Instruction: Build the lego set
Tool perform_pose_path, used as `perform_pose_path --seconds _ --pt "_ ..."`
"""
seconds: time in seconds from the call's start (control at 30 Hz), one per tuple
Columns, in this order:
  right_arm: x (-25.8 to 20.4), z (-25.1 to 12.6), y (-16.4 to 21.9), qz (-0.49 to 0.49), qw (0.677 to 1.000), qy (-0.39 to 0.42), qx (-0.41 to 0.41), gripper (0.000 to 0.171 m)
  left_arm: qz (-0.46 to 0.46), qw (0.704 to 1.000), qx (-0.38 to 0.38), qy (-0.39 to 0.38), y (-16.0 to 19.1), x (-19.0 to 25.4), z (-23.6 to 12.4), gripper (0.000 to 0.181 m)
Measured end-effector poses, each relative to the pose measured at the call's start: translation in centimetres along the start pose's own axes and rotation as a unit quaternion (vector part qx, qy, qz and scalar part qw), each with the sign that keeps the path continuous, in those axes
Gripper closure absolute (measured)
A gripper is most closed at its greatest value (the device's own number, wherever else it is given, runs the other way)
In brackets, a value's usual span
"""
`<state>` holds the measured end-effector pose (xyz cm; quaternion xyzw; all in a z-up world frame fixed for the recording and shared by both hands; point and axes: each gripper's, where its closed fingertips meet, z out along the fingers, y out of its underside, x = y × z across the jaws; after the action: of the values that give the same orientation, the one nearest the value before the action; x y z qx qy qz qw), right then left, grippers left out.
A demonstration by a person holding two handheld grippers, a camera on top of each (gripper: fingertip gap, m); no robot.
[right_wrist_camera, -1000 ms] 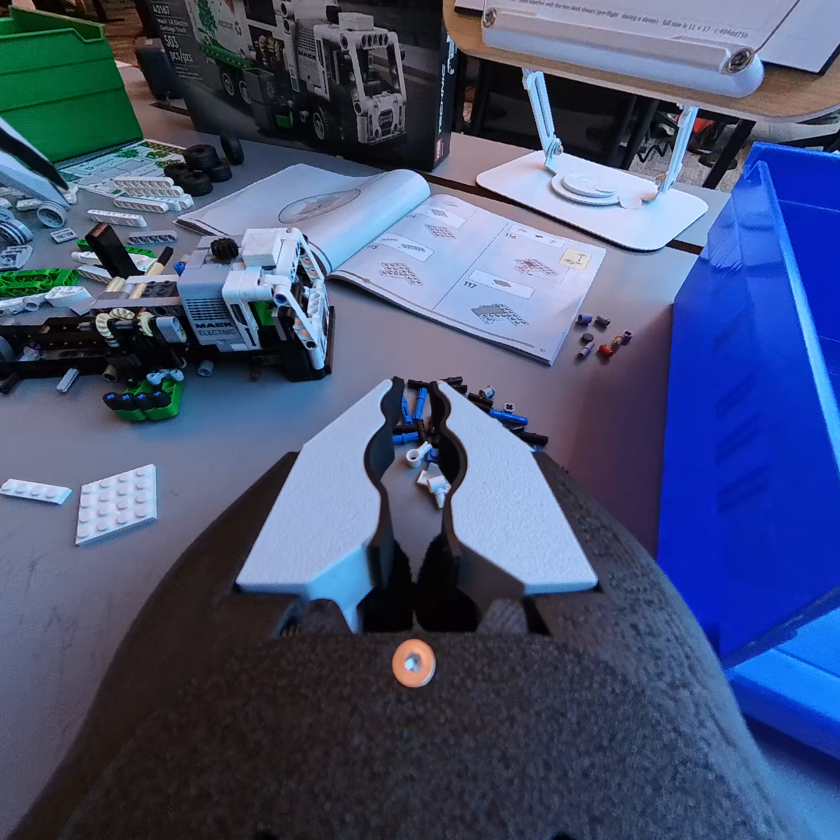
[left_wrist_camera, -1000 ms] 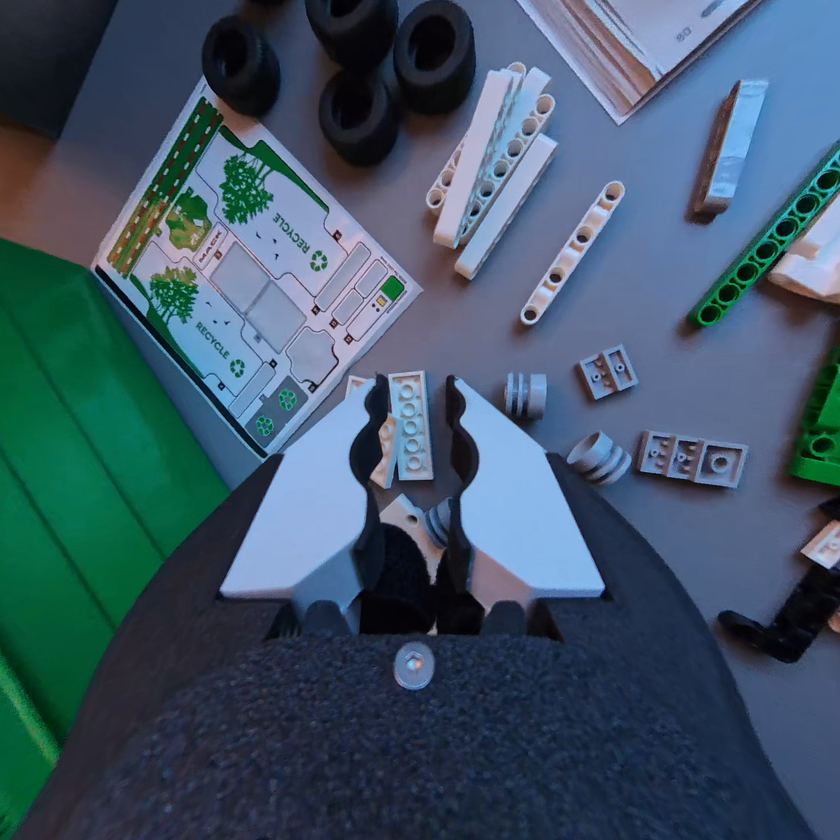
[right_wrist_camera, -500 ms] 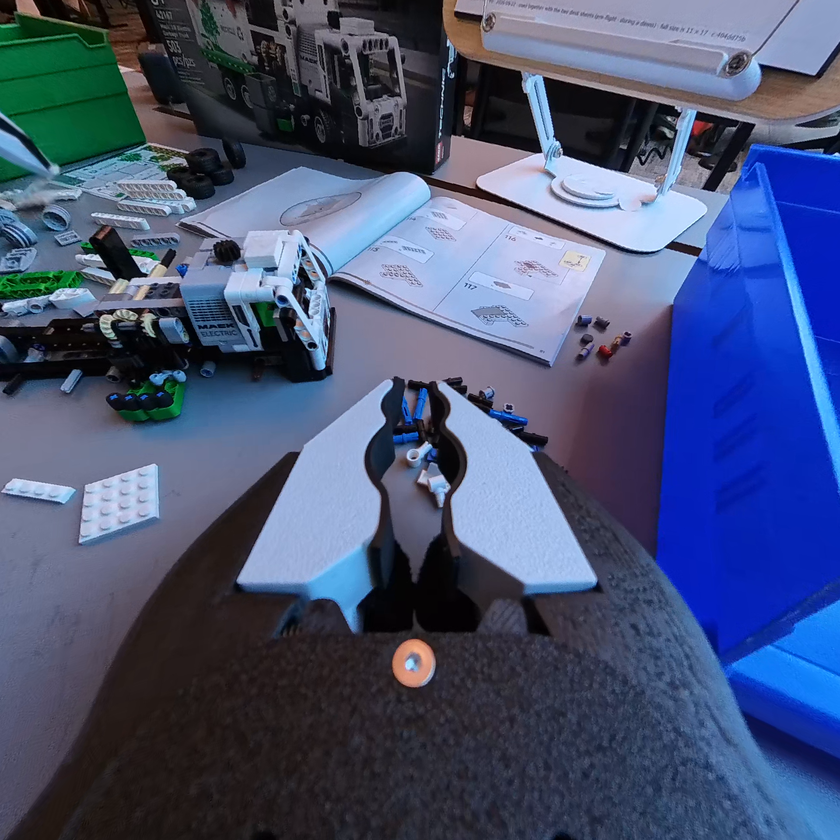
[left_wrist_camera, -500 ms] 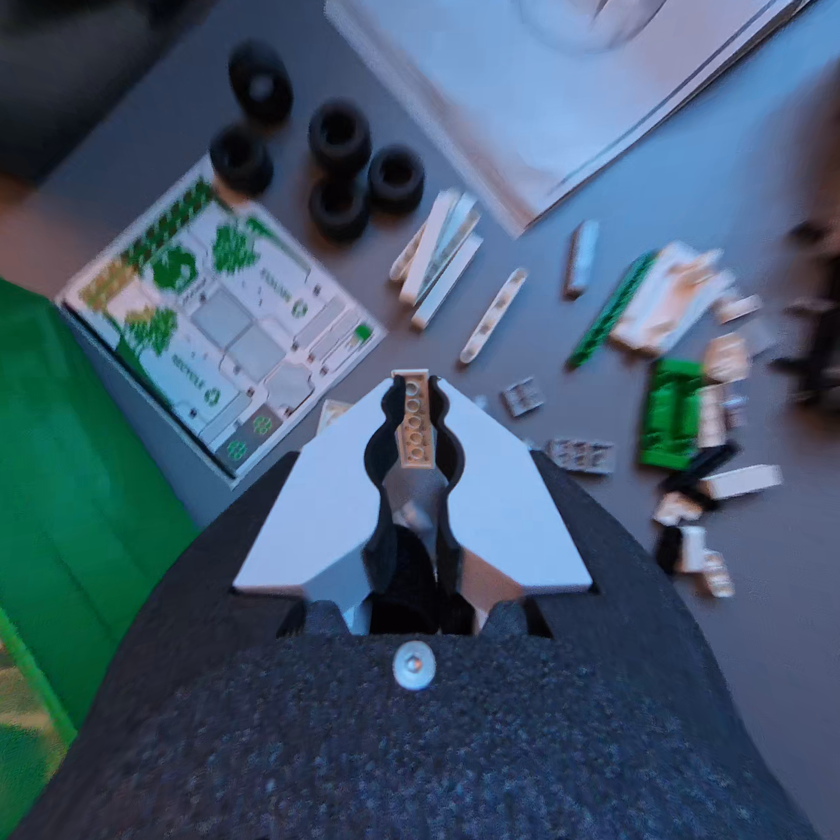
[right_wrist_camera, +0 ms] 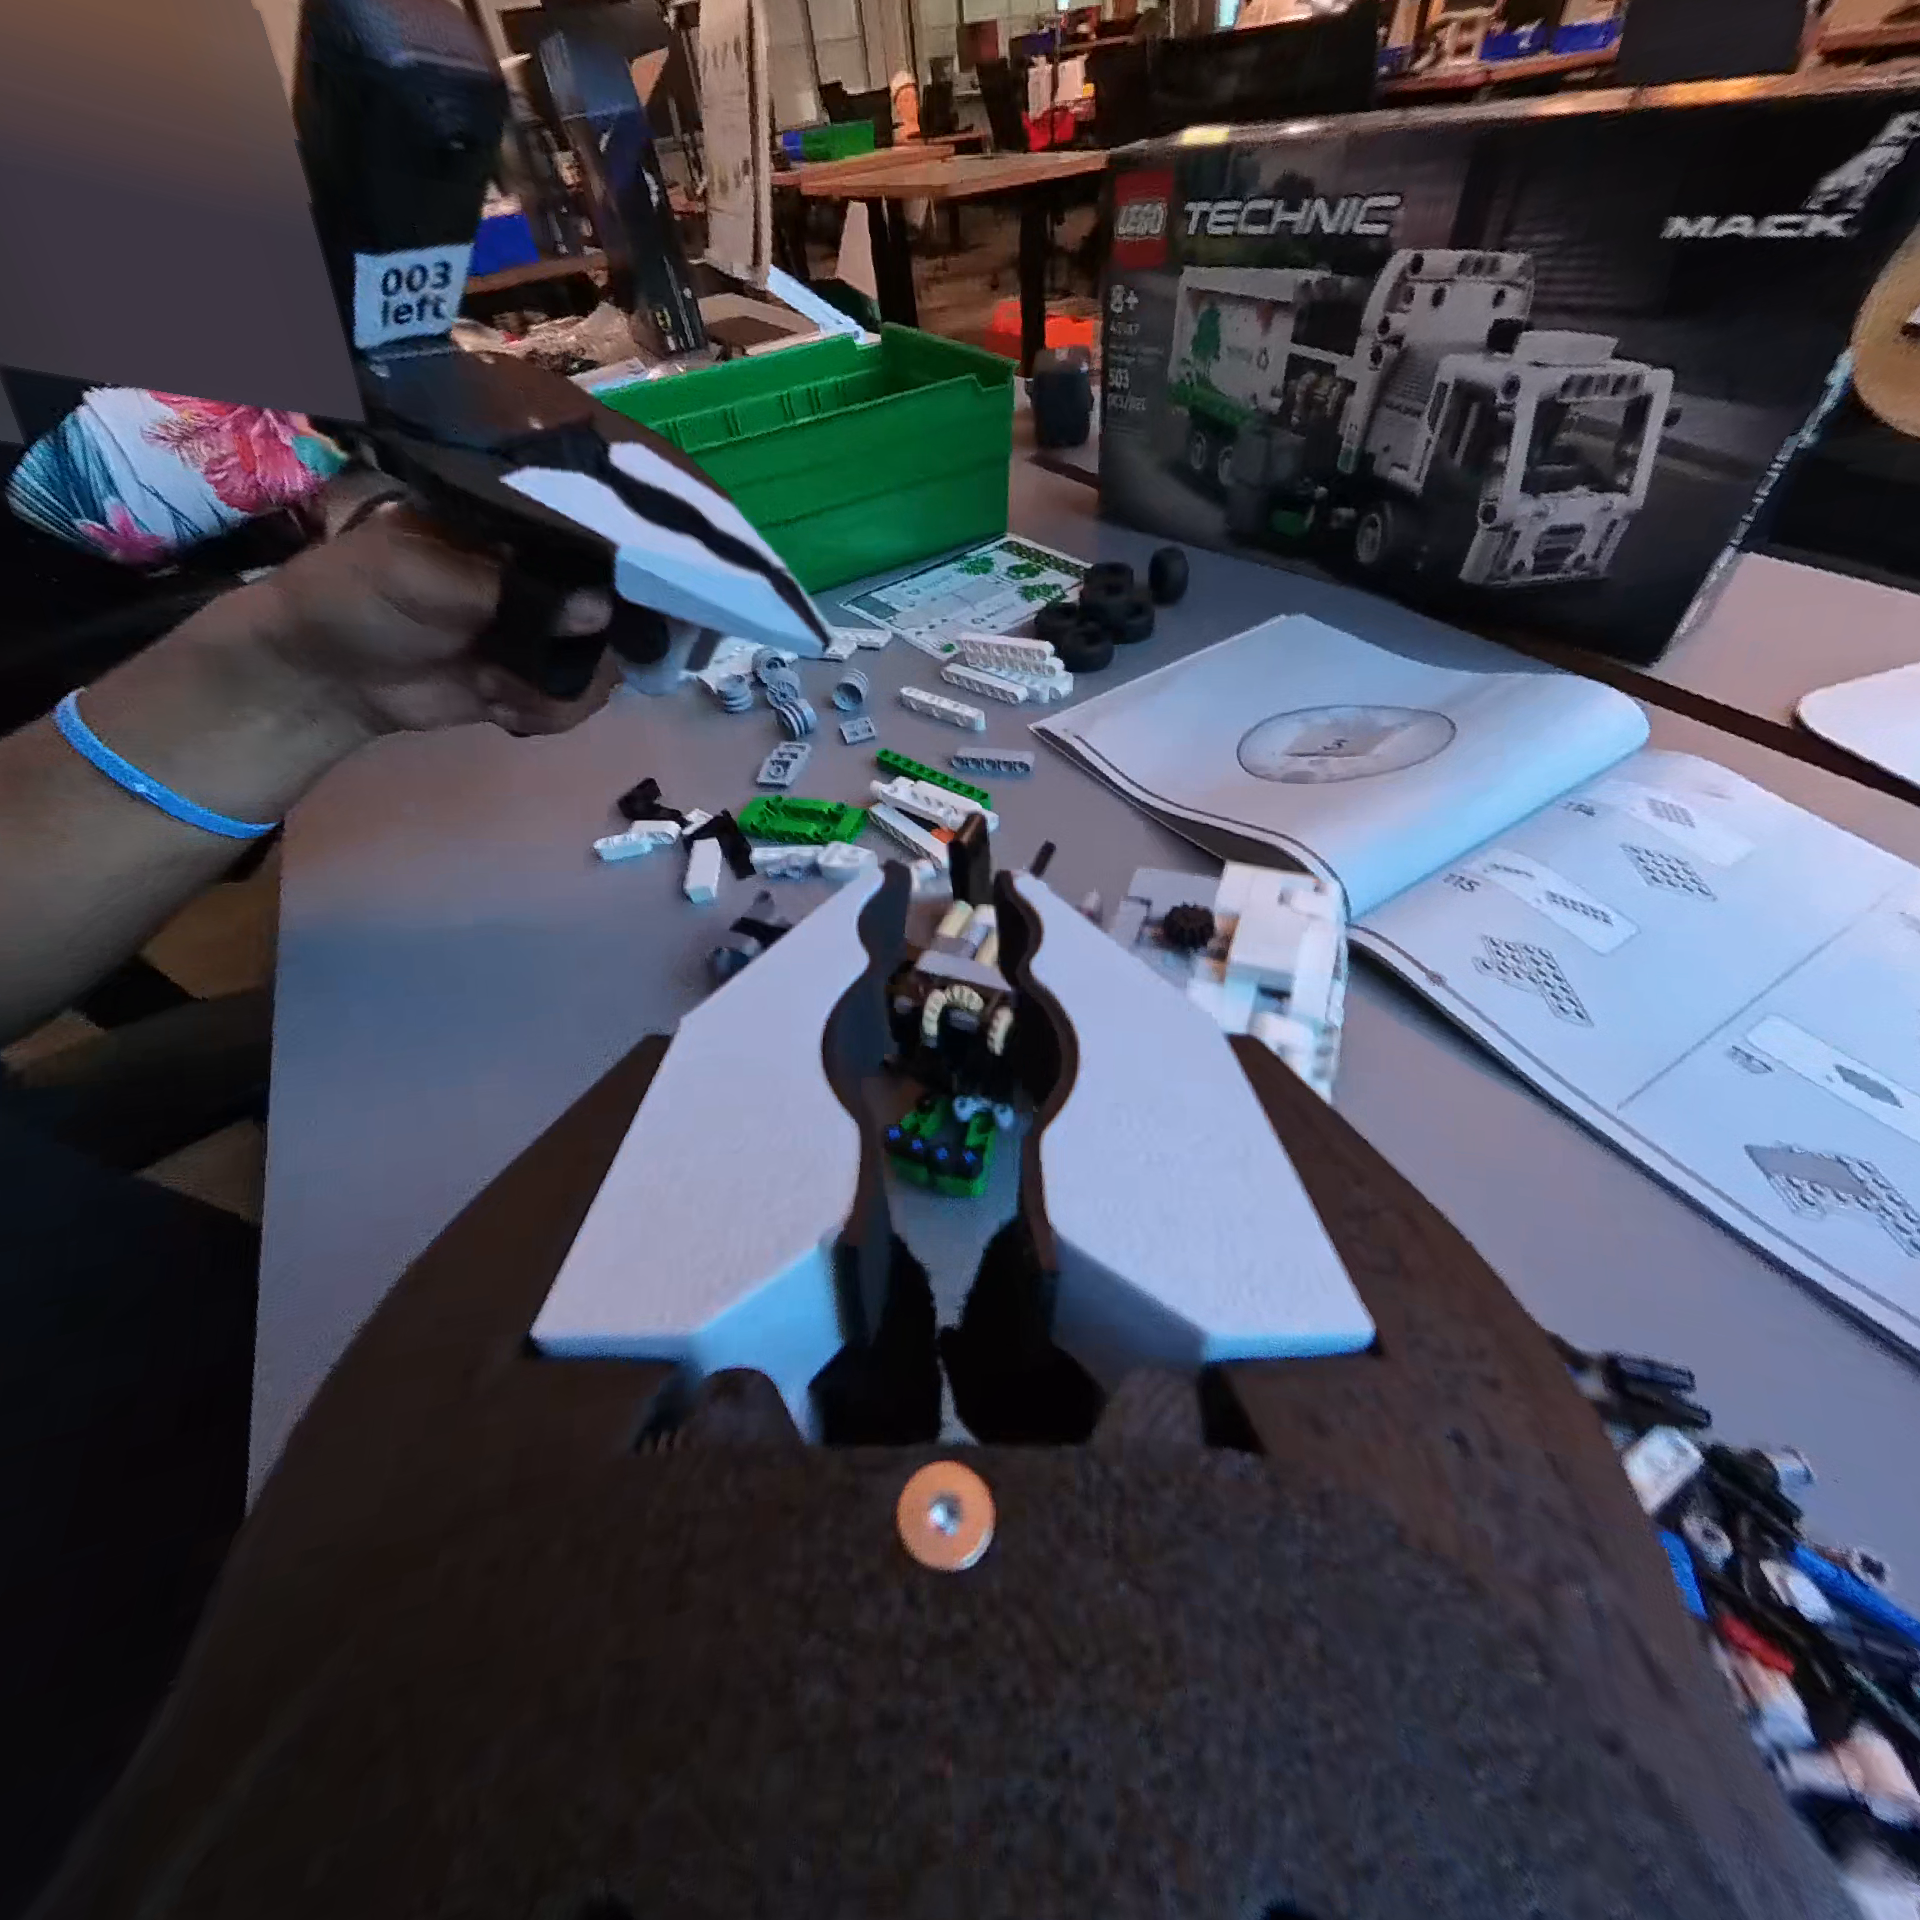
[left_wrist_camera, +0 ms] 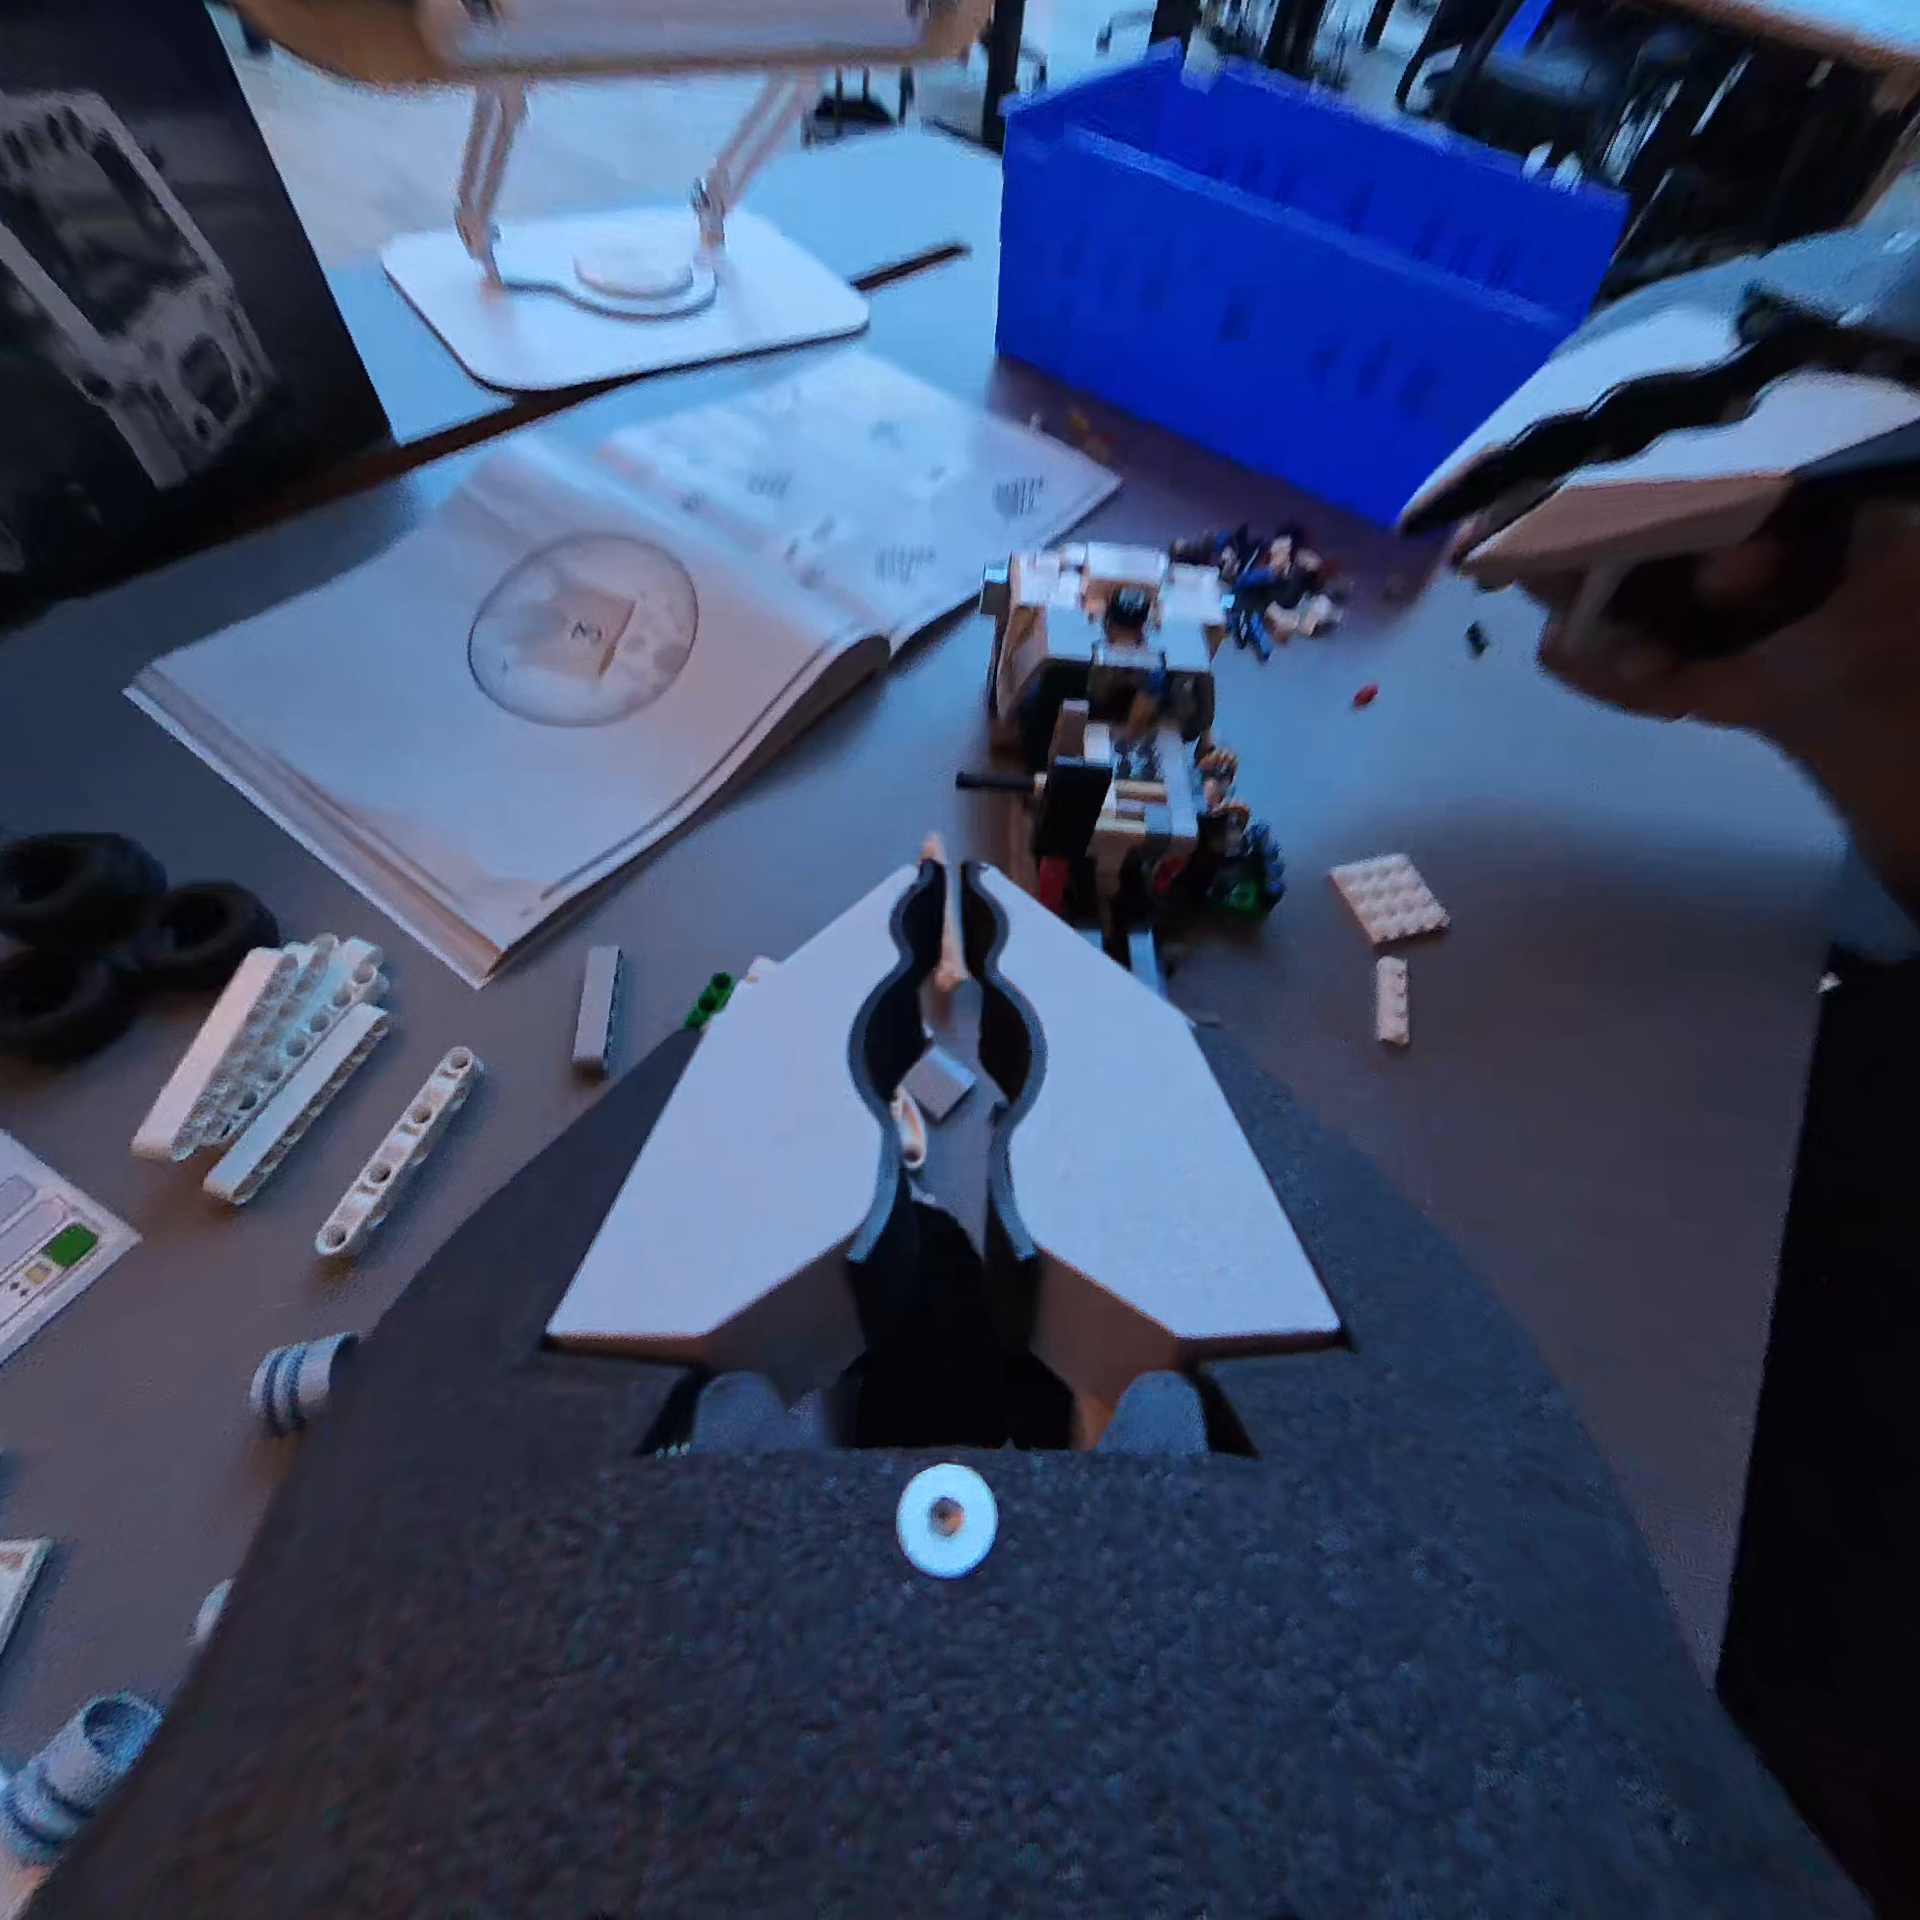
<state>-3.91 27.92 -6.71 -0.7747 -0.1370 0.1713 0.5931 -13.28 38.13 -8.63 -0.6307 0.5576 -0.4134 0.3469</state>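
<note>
My left gripper (left_wrist_camera: 945, 878) is shut on a thin white plate (left_wrist_camera: 943, 951), held edge-on above the table and pointing at the part-built truck model (left_wrist_camera: 1122, 727). My right gripper (right_wrist_camera: 945, 894) is narrowly open and empty, hovering just above the same model (right_wrist_camera: 956, 1029), whose tan gears and green piece show between its fingers. The left gripper also shows in the right wrist view (right_wrist_camera: 800, 623), held in a hand at the upper left. The right gripper shows in the left wrist view (left_wrist_camera: 1475, 499) at the upper right.
Open instruction booklet (right_wrist_camera: 1455, 831), set box (right_wrist_camera: 1455, 364), green bin (right_wrist_camera: 831, 447), blue bin (left_wrist_camera: 1299, 291). Black tyres (right_wrist_camera: 1112, 613), white beams (left_wrist_camera: 270, 1049) and loose grey, green and white parts (right_wrist_camera: 800, 821) lie left of the model. Two white plates (left_wrist_camera: 1387, 899) and a pile of small pins (right_wrist_camera: 1766, 1558) lie right. Across from one pair of fingers to the other is roughly 15 cm.
My left gripper shut on the white plate, lifted it and swung round toward the model. My right gripper moved left from the pin pile to above the model.
</note>
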Motion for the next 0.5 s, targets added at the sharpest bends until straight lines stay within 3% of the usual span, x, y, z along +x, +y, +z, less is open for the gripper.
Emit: perform_pose_path --seconds 0.1,0.2,0.5 --pt "0.8 -1.7 1.4 0.001 0.999 0.033 -0.006 0.156 0.043 0.996 -0.078 -0.004 2.1 -0.3 1.2 0.157" --pt "1.2 -3.1 2.5 0.012 0.998 0.053 -0.007 0.157 0.11 0.982 -0.154 -0.001 3.4 -1.4 2.8 0.156" --pt "0.9 -4.6 3.4 0.023 0.996 0.087 0.001 0.158 0.162 0.94 -0.298 0.039 7.2 -2.1 8.2 0.153"
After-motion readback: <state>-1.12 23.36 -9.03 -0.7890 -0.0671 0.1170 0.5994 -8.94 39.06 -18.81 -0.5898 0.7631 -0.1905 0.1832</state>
